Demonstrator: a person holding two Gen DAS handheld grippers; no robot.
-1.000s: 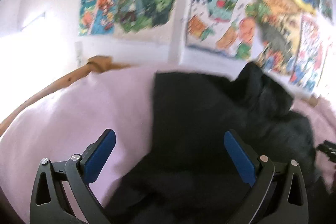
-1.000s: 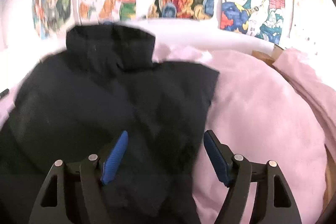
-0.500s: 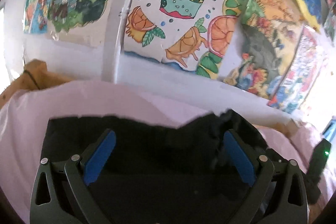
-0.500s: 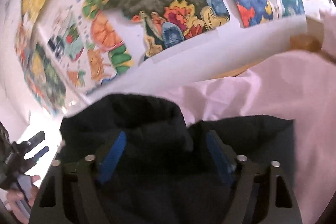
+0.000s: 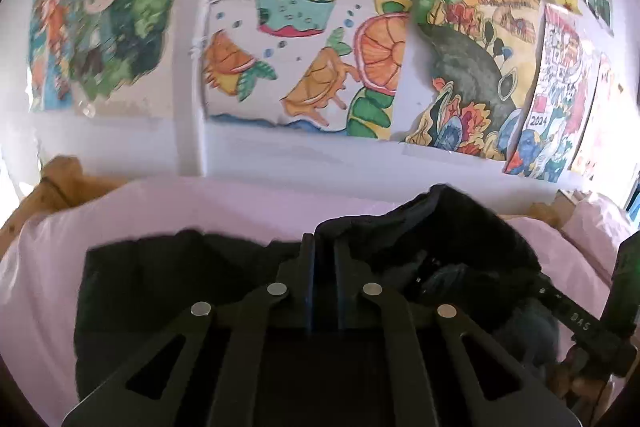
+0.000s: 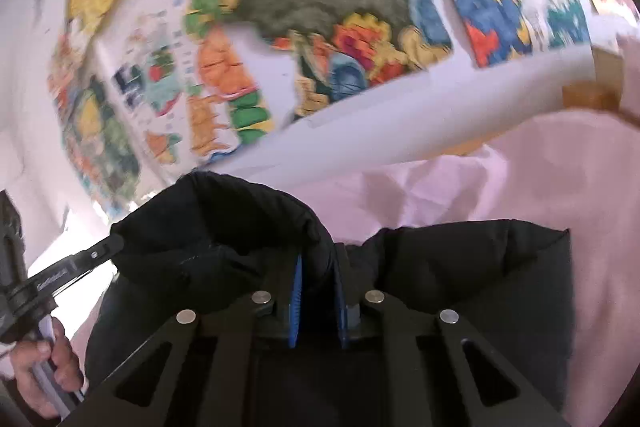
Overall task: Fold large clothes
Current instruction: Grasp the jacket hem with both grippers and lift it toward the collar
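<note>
Both tongs were clamped down on the black jacket (image 5: 168, 279), which lay low in the frame on the pink sheet (image 5: 224, 203). The left tongs (image 5: 323, 247) pinched fabric beside the collar, and the right tongs (image 6: 318, 267) probably gripped the collar edge itself, though it's blurry there. Colourful drawings (image 5: 304, 39) filled the wall up top.

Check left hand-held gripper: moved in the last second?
Yes. The left hand-held gripper advanced toward the postered wall, over the black jacket, and shut on its collar edge.
</note>
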